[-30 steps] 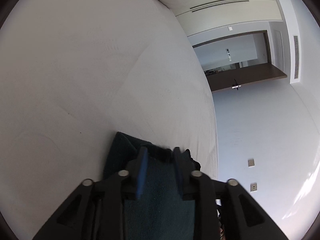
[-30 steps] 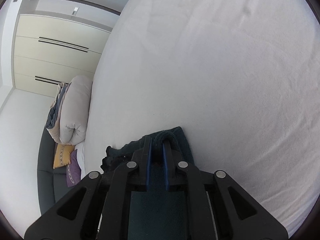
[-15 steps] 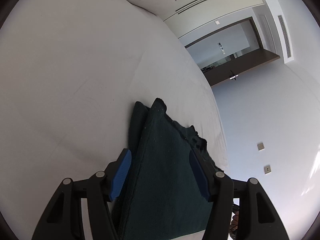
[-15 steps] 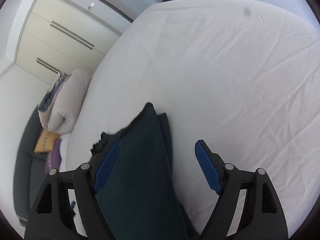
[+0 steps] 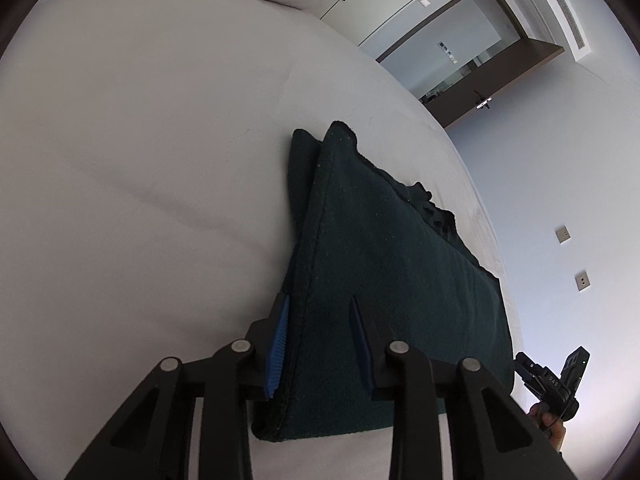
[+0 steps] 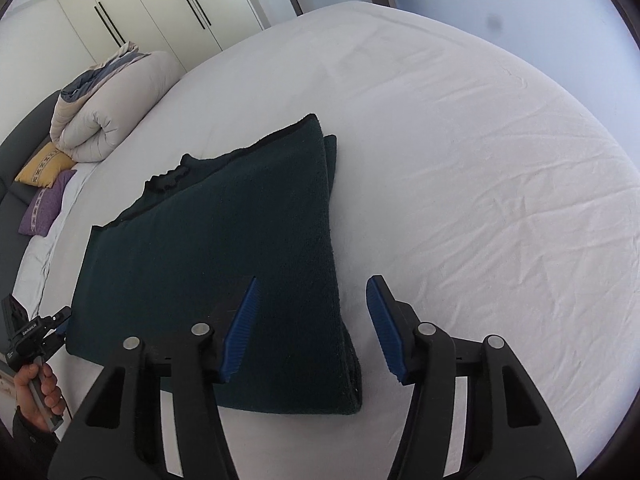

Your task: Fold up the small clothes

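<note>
Left gripper [image 5: 320, 340], closing, over garment [image 5: 392, 280] on bed [image 5: 140, 180].

Both hand-held grippers [image 5: 320, 336] [image 6: 312, 328] tilted down, jaws parted, closing.

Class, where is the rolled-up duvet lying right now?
In the right wrist view the rolled-up duvet lies upper left, on the bed's far end, before the white wardrobe and just above the yellow cushion.

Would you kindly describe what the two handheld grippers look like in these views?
Both the left gripper and right gripper are matte black linkage frames with silver pivot pins and ribbed blue pads inside the jaws. The left gripper's body bears small white lettering, and the person's hand emerges from a dark sleeve.
</note>
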